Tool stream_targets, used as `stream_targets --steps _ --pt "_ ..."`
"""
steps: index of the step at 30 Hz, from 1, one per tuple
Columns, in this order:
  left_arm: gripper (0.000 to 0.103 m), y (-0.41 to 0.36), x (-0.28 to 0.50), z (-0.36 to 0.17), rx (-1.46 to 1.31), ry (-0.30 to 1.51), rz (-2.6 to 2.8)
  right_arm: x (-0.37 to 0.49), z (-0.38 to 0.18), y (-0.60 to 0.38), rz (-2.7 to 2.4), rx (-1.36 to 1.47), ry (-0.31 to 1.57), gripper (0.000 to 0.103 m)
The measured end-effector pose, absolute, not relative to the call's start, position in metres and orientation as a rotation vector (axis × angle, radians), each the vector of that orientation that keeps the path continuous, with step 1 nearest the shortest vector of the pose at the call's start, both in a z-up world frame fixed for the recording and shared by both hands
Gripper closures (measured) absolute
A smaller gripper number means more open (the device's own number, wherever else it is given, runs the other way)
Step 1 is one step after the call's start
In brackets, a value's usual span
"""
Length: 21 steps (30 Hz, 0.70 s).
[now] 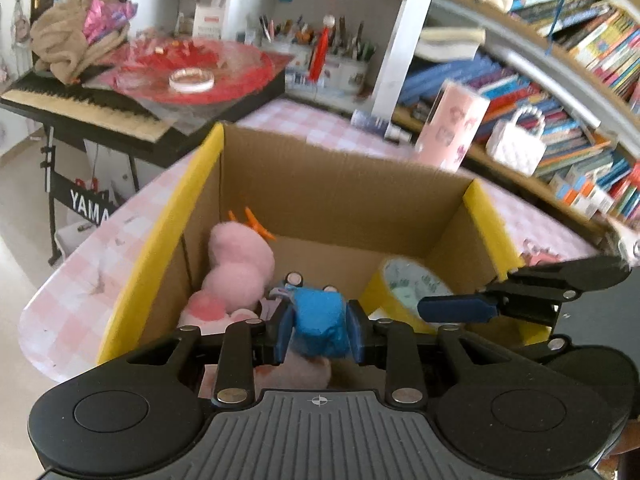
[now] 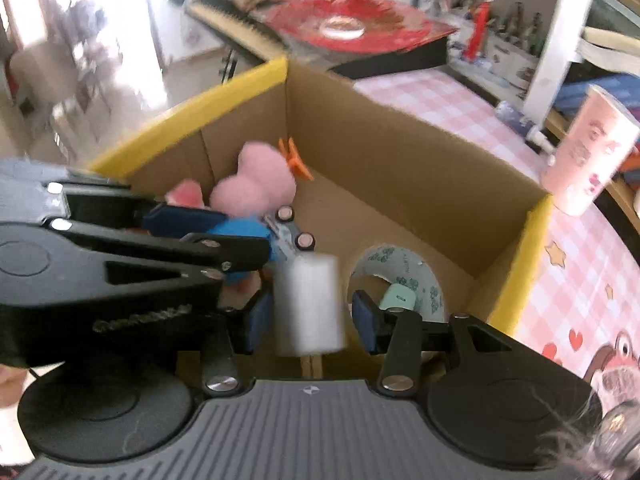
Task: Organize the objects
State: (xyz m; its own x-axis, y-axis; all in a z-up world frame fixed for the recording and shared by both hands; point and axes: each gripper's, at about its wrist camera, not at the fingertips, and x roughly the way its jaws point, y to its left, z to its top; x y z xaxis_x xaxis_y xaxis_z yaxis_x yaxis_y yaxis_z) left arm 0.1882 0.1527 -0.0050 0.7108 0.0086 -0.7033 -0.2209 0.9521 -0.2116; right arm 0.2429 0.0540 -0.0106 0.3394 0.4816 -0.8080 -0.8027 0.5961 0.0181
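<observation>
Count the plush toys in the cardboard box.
2. A pink plush pig lies against the box's left wall; a blue-dressed plush pig sits between the left gripper's pads. Others may be hidden.

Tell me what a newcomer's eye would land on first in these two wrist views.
Probably the open cardboard box with yellow flaps on the pink checked tablecloth, both grippers poised over it. The left gripper has a blue-clothed plush toy between its pads; in the right gripper sits a blurred white cylinder. Inside the box lie a pink plush at its left wall and a tape roll to the right.
</observation>
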Motion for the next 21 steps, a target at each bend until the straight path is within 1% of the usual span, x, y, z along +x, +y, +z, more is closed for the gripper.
stream_targets --steps 1,3,5,7,8,9,10,11,12,13,14,17,21 --pt "0.064 0.152 0.184 -0.001 -0.292 0.761 0.131 0.24 -0.006 0.049 0.866 -0.398 0.869 0.059" --pt "0.055 0.15 0.173 0.009 -0.285 0.725 0.127 0.23 0.004 0.04 0.856 -0.357 0.845 0.059" --pt "0.051 0.149 0.162 0.021 -0.278 0.684 0.12 0.219 0.014 0.032 0.843 -0.336 0.82 0.058" --pt "0.038 0.147 0.15 0.033 -0.273 0.64 0.113 0.205 0.024 0.025 0.819 -0.323 0.782 0.055" --pt "0.033 0.146 0.144 0.039 -0.268 0.617 0.111 0.197 0.029 0.021 0.804 -0.315 0.76 0.053" --pt "0.031 0.144 0.136 0.045 -0.261 0.589 0.108 0.189 0.034 0.018 0.788 -0.304 0.74 0.052" --pt "0.025 0.143 0.13 0.05 -0.254 0.569 0.105 0.182 0.039 0.013 0.774 -0.29 0.723 0.051" --pt "0.023 0.142 0.123 0.056 -0.247 0.547 0.104 0.174 0.043 0.009 0.759 -0.274 0.704 0.048" --pt "0.018 0.14 0.116 0.06 -0.241 0.525 0.105 0.166 0.048 0.004 0.741 -0.259 0.685 0.044" --pt "0.014 0.138 0.108 0.062 -0.236 0.501 0.107 0.158 0.051 0.001 0.719 -0.249 0.668 0.042" --pt "0.013 0.137 0.099 0.063 -0.233 0.477 0.111 0.15 0.054 -0.004 0.695 -0.241 0.652 0.041" --pt "0.009 0.132 0.075 0.059 -0.222 0.453 0.13 0.127 0.059 -0.018 0.602 -0.227 0.599 0.027" --pt "0.009 0.125 0.053 0.046 -0.197 0.495 0.122 0.102 0.053 -0.039 0.437 -0.197 0.569 0.027"
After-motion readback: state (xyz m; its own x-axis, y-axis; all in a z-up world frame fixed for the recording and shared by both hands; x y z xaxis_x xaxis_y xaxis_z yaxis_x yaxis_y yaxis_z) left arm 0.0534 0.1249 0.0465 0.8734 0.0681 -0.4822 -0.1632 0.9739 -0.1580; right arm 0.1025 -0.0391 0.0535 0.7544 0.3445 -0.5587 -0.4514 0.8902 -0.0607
